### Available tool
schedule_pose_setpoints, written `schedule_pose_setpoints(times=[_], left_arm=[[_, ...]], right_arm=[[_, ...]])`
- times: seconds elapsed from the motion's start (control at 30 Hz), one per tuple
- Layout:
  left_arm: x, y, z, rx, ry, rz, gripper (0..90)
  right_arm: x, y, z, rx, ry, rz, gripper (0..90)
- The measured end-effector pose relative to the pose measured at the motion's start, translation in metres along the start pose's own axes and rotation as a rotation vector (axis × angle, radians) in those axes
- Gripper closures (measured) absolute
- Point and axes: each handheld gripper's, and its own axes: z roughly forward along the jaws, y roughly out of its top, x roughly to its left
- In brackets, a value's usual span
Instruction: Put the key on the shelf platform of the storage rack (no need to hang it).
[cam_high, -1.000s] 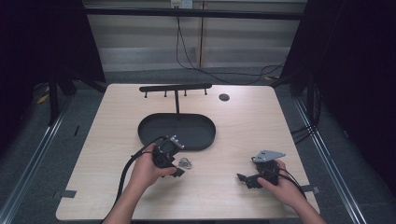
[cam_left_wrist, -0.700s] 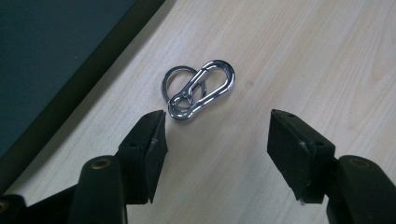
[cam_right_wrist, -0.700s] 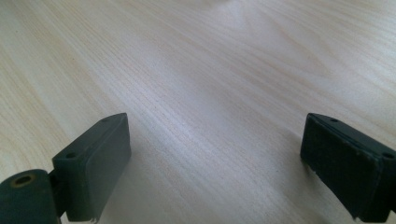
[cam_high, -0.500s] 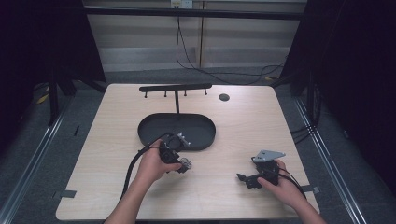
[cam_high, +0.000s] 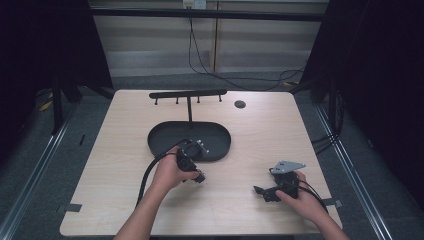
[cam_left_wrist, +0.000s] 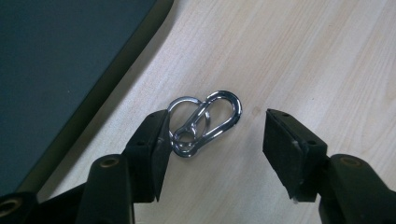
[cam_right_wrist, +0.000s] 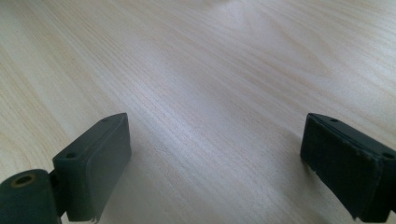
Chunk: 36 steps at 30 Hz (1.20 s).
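A glossy polished-metal carabiner (cam_left_wrist: 205, 122) lies on the matt pale wood-grain table (cam_left_wrist: 303, 56), beside a matt black tray (cam_left_wrist: 56, 70).

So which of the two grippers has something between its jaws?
The left gripper: a silver carabiner clip lies on the table between its closing jaws, one jaw at its ring. The right gripper stands open over bare wood.

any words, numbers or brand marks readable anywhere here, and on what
None can be read: no text shows on the carabiner, the black tray, the wooden table, or either hand-held gripper.
The white object on the back wall is too small to read.
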Motion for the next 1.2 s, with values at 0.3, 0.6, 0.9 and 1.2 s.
schedule_pose_setpoints(times=[0.3,0.6,0.9,1.2], left_arm=[[0.0,0.003,0.005,0.03,-0.004,0.022,45.2],[0.002,0.009,0.007,0.043,0.001,0.029,50.3],[0.001,0.012,0.013,0.051,-0.006,0.035,52.1],[0.001,0.016,0.02,0.093,0.001,0.058,58.1]], right_arm=[[0.0,0.0,0.0,0.0,0.0,0.0,8.4],[0.0,0.0,0.0,0.001,0.002,0.003,8.4],[0.0,0.0,0.0,0.001,0.003,0.003,8.4],[-0.001,0.001,0.001,0.001,0.006,0.004,8.4]])
